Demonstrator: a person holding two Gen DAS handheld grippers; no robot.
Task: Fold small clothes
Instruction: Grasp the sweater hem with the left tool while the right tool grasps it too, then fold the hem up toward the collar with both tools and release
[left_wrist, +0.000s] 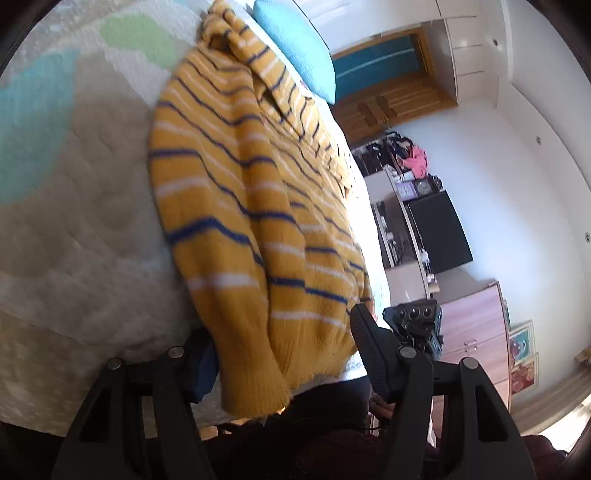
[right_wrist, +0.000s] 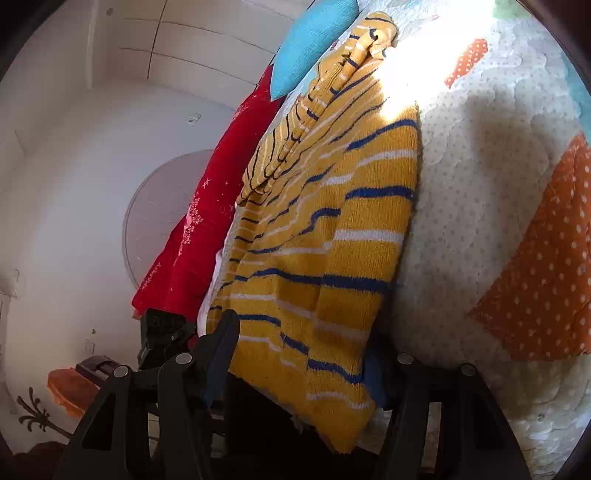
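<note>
A yellow knit sweater (left_wrist: 236, 206) with blue and white stripes lies lengthwise on the quilted bedspread (left_wrist: 74, 236). It also shows in the right wrist view (right_wrist: 332, 236). My left gripper (left_wrist: 280, 350) has its fingers on either side of the sweater's hem, which hangs between them; the jaws stand fairly wide. My right gripper (right_wrist: 303, 354) likewise straddles the hem at its corner, with the cloth draped over between the fingers. In both views one finger is largely hidden by the cloth. The right gripper's body (left_wrist: 413, 321) shows beside the hem in the left wrist view.
A blue pillow (left_wrist: 295, 48) lies at the head of the bed, also in the right wrist view (right_wrist: 314, 40). A red blanket (right_wrist: 207, 206) lies along the sweater's far side. Shelves, a dark screen (left_wrist: 439, 232) and a wooden cabinet (left_wrist: 476, 332) stand beyond the bed.
</note>
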